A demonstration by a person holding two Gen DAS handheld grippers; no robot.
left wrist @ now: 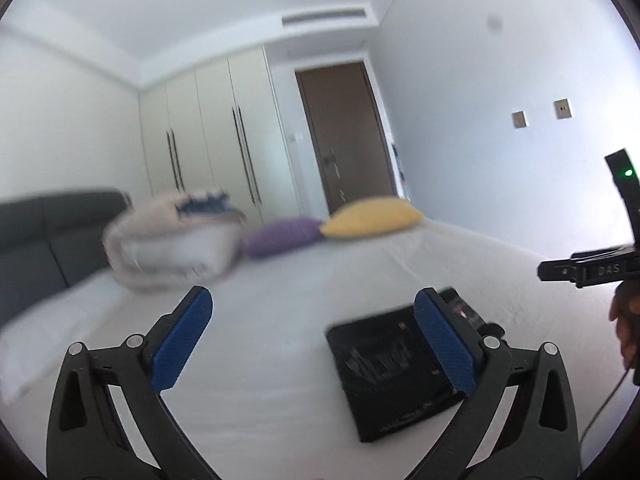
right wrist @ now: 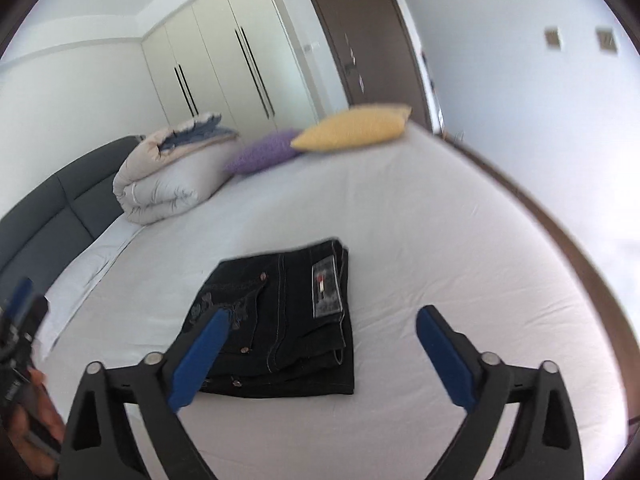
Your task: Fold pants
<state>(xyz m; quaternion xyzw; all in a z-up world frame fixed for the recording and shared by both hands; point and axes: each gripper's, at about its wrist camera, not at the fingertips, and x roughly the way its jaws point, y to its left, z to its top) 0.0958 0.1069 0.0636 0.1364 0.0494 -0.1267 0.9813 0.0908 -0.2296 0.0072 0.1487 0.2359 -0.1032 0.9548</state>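
A pair of black pants (right wrist: 280, 320) lies folded into a compact rectangle on the white sheet of a bed (right wrist: 440, 220), its back pocket and leather waistband patch facing up. The right claw (right wrist: 320, 354) hangs above the near edge of the bundle with its blue-padded fingers spread wide and nothing between them; the left finger overlaps the pants' near-left corner in the right wrist view, while the right finger hangs over bare sheet to the right of the pants.

In the left wrist view, the left claw (left wrist: 314, 338) is likewise wide apart and holds nothing. The pants (left wrist: 396, 372) sit toward its right side, with the right finger crossing in front of the bundle's far right edge and the left finger well apart from it, over plain sheet. This view is blurred, so whether either claw touches the cloth cannot be told.

At the far side of the bed, a rolled beige comforter (right wrist: 168, 176) rests against a dark gray headboard (right wrist: 60, 208), with a purple pillow (right wrist: 264, 152) just beside it and a yellow pillow (right wrist: 352, 128) touching the purple one. A cream wardrobe (right wrist: 224, 60) and a brown door (right wrist: 368, 36) stand behind.
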